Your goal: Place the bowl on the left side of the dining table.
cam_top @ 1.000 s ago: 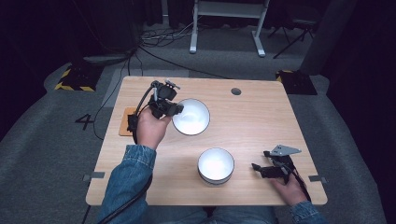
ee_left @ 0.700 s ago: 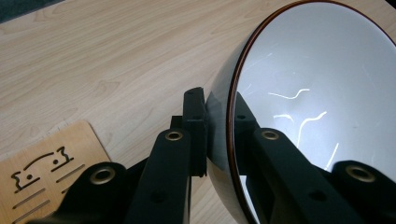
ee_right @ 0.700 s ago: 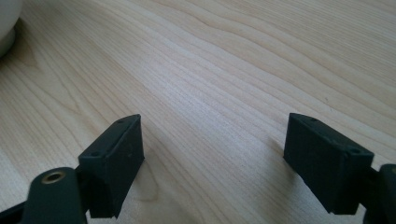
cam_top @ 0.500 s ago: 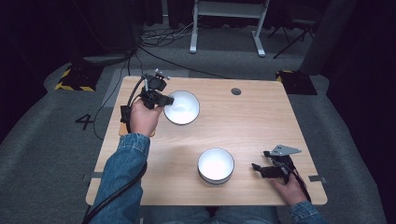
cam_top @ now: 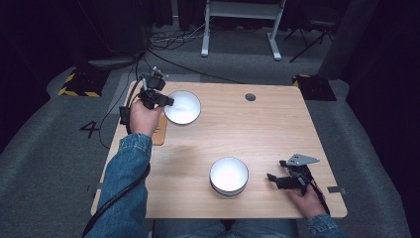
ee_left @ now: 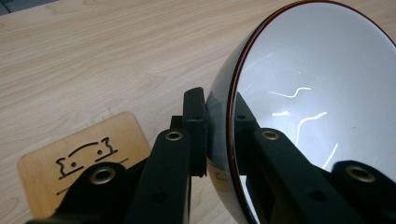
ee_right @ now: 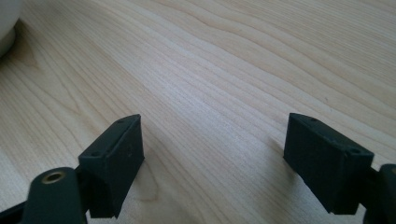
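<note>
So your left tool (cam_top: 166,100) is clamping the rim of the white bowl (cam_top: 182,107) up in the upper left of the high view, one jaw sitting inside the bowl and the other pressing on the dark outer wall. In the left gripper view you're seeing that grip up close: the bowl (ee_left: 317,107) is taking up the right side of the frame, tilted up on edge with its thin brown rim running between the two black jaws. It's looking lifted off the bench (cam_top: 257,134) there, though I can't really tell how clear of the wood it's sitting.

Just below your left hand (cam_top: 141,118) in the high view, the small wooden coaster (cam_top: 159,135) is lying flat on the bench, partly hidden by your wrist. It's also showing in the lower left of the left gripper view (ee_left: 70,163) with a little cartoon face cut into it.

Your right tool (cam_top: 275,179) is resting near the lower right of the high view with its jaws standing wide apart and nothing between them, just bare wood in the right gripper view. The second white bowl (cam_top: 229,176) is sitting upright on the bench just to the left of that tool, not touching it
</note>
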A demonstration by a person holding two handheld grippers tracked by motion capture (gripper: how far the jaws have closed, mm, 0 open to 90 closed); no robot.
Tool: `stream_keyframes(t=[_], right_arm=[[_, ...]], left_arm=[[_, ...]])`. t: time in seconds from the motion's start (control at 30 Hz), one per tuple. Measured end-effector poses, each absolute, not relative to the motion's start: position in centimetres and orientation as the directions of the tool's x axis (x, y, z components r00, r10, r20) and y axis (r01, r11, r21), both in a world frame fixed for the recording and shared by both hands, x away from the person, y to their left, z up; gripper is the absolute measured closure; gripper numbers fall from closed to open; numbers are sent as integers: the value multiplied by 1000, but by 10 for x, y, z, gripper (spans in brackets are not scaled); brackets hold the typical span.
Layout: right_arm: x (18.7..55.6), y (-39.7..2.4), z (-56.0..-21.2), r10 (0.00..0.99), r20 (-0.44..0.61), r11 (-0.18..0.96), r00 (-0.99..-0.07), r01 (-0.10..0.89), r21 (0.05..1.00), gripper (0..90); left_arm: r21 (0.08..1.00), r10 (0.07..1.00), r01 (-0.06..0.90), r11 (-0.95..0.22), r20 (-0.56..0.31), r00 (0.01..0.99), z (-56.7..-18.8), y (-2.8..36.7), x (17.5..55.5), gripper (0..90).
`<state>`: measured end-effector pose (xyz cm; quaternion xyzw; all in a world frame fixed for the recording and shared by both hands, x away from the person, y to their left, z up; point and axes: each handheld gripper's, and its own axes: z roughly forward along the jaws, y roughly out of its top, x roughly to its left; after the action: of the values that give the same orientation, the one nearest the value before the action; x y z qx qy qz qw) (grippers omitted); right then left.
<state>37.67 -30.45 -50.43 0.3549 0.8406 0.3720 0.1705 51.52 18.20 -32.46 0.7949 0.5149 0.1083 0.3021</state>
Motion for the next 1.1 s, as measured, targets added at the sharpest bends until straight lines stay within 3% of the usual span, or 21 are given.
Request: stream_keyframes(t=[0.67, 1.1], right_arm=[[377, -304, -504, 724, -22, 471, -690, 470, 747, 201], [377, -305, -504, 723, -22, 471, -690, 470, 747, 201]], left_arm=[[569, 927, 818, -85, -256, 274, -347, 237, 529, 822], [532, 949, 847, 5, -270, 164, -372, 277, 532, 821]])
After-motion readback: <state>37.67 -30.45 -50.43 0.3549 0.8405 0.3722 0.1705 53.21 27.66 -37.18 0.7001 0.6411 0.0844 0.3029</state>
